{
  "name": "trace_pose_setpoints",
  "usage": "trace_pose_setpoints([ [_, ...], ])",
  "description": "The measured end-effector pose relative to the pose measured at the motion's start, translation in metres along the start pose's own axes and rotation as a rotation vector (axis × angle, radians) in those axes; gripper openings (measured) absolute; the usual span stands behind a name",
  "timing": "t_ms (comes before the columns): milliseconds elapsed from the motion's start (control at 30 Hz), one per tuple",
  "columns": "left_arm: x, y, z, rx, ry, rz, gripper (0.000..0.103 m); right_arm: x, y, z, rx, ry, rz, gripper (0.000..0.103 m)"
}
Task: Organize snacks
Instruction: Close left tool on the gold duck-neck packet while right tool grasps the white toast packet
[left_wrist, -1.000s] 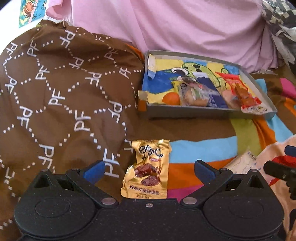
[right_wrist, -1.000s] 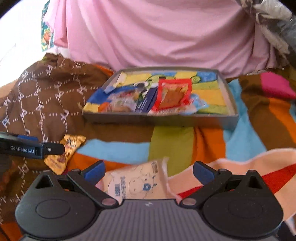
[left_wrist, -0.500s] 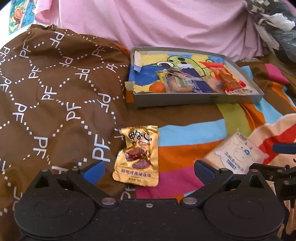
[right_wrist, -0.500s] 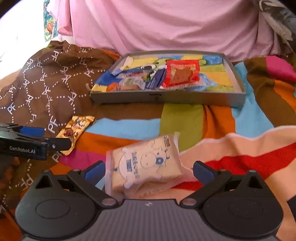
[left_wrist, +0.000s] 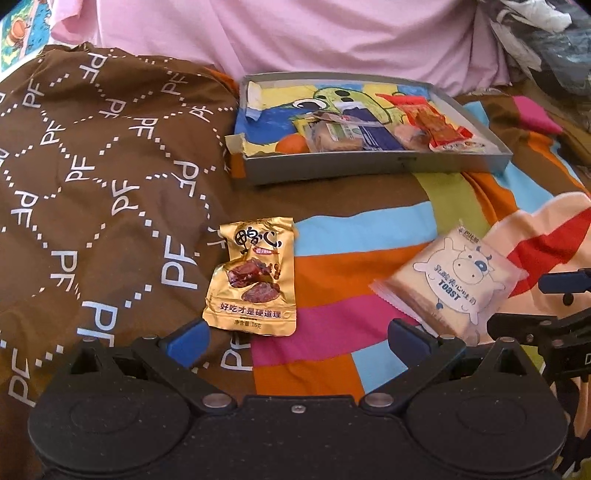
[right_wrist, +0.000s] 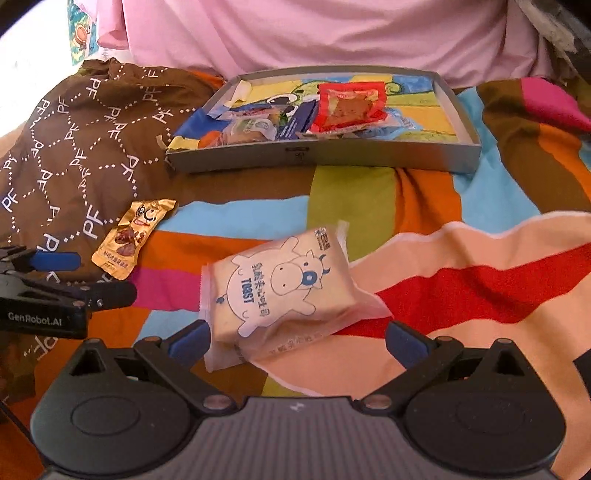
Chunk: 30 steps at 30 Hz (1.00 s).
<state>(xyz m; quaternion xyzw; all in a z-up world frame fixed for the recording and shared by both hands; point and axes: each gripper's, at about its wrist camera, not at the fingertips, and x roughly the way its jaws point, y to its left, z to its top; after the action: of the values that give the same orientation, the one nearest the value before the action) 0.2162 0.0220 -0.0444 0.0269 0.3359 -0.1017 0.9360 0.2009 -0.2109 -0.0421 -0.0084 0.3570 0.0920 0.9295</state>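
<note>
A gold snack packet (left_wrist: 255, 277) (right_wrist: 133, 236) lies on the bedspread just ahead of my open left gripper (left_wrist: 297, 339), between its blue fingertips but not touched. A pale toast packet (right_wrist: 284, 291) (left_wrist: 450, 284) printed with a cow lies in front of my right gripper (right_wrist: 297, 339), which stands open with its left fingertip (right_wrist: 192, 338) close to the packet's near corner. Farther back a grey tray (left_wrist: 369, 168) (right_wrist: 369, 157) holds several snacks, among them a red packet (right_wrist: 349, 107) (left_wrist: 432, 120).
A brown patterned cloth (left_wrist: 92, 177) covers the left side of the striped bedspread (right_wrist: 480, 280). Pink fabric (left_wrist: 295, 33) rises behind the tray. The left gripper's side (right_wrist: 55, 291) shows at the left of the right wrist view.
Both grippers have drawn back and up, so the gold packet and the toast packet sit farther ahead and show in full. Both stay open.
</note>
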Motion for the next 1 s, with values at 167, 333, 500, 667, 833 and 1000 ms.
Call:
trace_pose_setpoints([
  [167,0.01,0.004,0.004,0.017,0.011,0.003,0.102,0.009,0.0,-0.003,0.029,0.039,0.065,0.103],
  [333,0.027,0.011,0.013,0.029,0.034,0.005,0.102,0.023,0.002,-0.004,0.073,0.067,0.144,0.103],
  [500,0.044,0.012,0.026,0.081,0.032,-0.035,0.102,0.034,-0.009,0.002,0.158,0.029,0.216,0.103],
  [667,0.056,0.008,0.036,0.099,0.028,-0.064,0.1,0.042,-0.024,0.007,0.289,-0.018,0.251,0.102],
  [833,0.065,0.013,0.037,0.026,0.045,-0.069,0.095,0.047,-0.034,0.007,0.364,-0.062,0.251,0.094],
  [1000,0.064,0.011,0.035,-0.018,0.045,-0.043,0.091,0.044,-0.034,0.005,0.414,-0.093,0.221,0.08],
])
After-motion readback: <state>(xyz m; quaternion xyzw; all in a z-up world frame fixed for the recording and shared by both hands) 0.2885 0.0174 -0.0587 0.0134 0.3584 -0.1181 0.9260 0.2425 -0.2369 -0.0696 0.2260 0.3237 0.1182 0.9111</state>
